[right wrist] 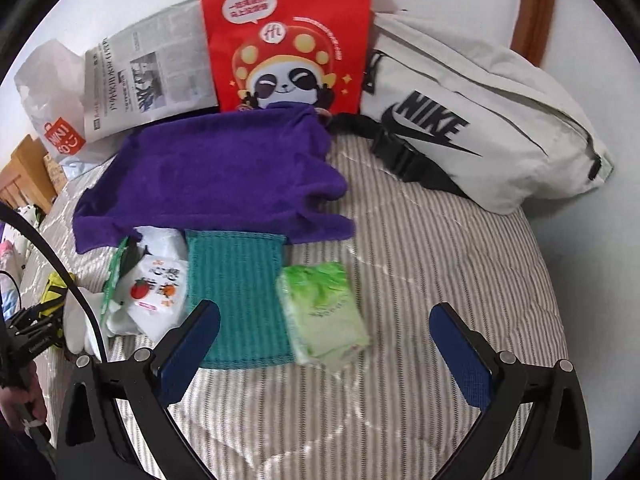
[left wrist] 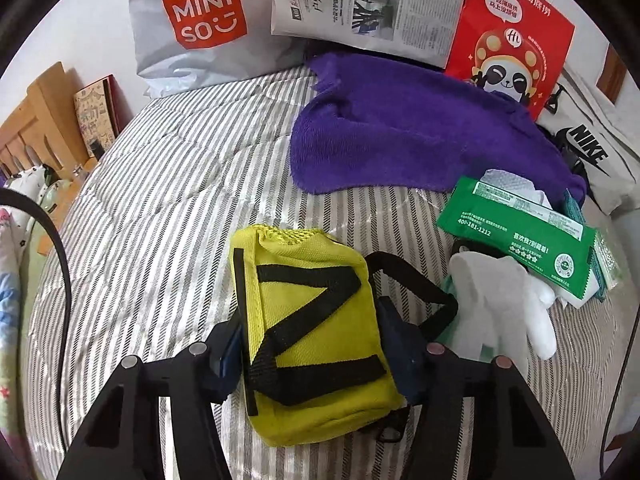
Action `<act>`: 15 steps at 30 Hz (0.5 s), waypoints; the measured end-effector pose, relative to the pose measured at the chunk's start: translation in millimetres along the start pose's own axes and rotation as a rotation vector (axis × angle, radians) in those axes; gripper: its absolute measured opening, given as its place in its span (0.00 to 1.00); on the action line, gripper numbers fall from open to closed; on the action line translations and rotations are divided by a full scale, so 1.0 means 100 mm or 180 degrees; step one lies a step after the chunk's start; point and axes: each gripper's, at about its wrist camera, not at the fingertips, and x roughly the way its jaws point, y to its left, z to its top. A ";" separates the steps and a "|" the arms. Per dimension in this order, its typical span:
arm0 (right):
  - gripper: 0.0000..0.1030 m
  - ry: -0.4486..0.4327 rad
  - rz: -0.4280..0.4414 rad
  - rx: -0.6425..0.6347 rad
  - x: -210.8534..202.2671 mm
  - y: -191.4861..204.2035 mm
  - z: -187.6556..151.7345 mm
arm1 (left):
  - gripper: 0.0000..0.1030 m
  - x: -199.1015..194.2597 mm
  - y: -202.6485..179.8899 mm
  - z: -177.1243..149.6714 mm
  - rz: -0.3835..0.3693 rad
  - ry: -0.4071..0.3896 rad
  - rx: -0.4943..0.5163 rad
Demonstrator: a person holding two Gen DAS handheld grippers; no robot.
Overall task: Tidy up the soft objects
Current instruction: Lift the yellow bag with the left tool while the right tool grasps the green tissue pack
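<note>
My left gripper [left wrist: 316,356] is shut on a yellow mesh pouch [left wrist: 312,332] with black straps, just above the striped bed. A purple towel [left wrist: 404,128] lies beyond it, with a green wipes pack [left wrist: 516,236] and a white glove [left wrist: 500,300] to the right. My right gripper [right wrist: 326,340] is open and empty over the bed, behind a teal cloth [right wrist: 236,292] and a light green tissue pack [right wrist: 324,312]. The purple towel [right wrist: 216,176] lies beyond them. A white tissue pack [right wrist: 156,292] sits to the left.
A Miniso bag [left wrist: 200,24], a newspaper [left wrist: 368,0] and a red panda bag [right wrist: 288,36] lean on the wall at the back. A white Nike waist bag [right wrist: 480,120] lies at the right. A wooden headboard [left wrist: 36,120] stands at the left.
</note>
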 end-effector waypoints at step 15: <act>0.97 0.0327 0.0060 0.0007 0.72 -0.13 -0.14 | 0.62 0.03 -0.04 -0.08 0.0081 -0.0341 0.0146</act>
